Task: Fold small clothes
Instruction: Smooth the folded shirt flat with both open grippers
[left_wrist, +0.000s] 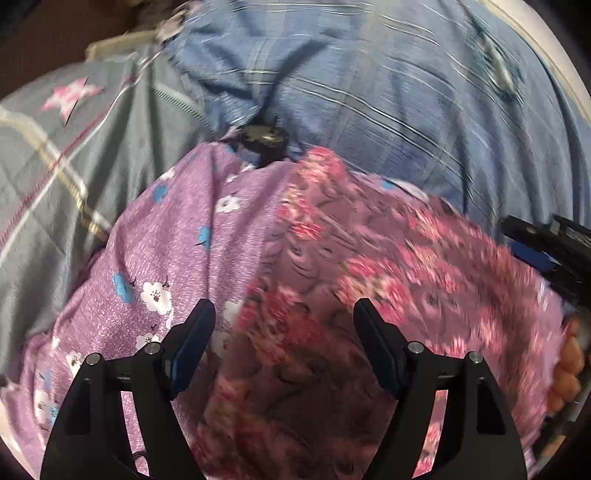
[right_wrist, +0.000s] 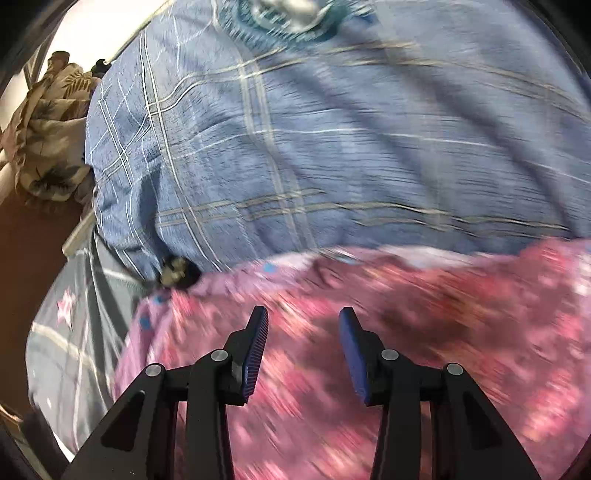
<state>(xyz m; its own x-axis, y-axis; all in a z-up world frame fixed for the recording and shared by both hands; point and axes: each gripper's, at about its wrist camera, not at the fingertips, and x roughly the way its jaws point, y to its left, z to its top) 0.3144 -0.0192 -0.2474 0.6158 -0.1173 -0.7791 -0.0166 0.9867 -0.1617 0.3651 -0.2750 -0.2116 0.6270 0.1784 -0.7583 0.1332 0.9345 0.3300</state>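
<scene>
On blue checked bedding (right_wrist: 332, 147), floral garment (left_wrist: 369, 258); no legible writing.

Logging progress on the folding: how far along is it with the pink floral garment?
Done: pink floral garment lies spread over the lilac flowered cloth, seemingly unfolded. In hand: nothing; left gripper and right gripper hover open above it. Left: grasping an edge and every fold.

Blue plaid bedding (right_wrist: 332, 147), grey quilt (left_wrist: 55, 166), perhaps brown floor (right_wrist: 33, 251)
</scene>
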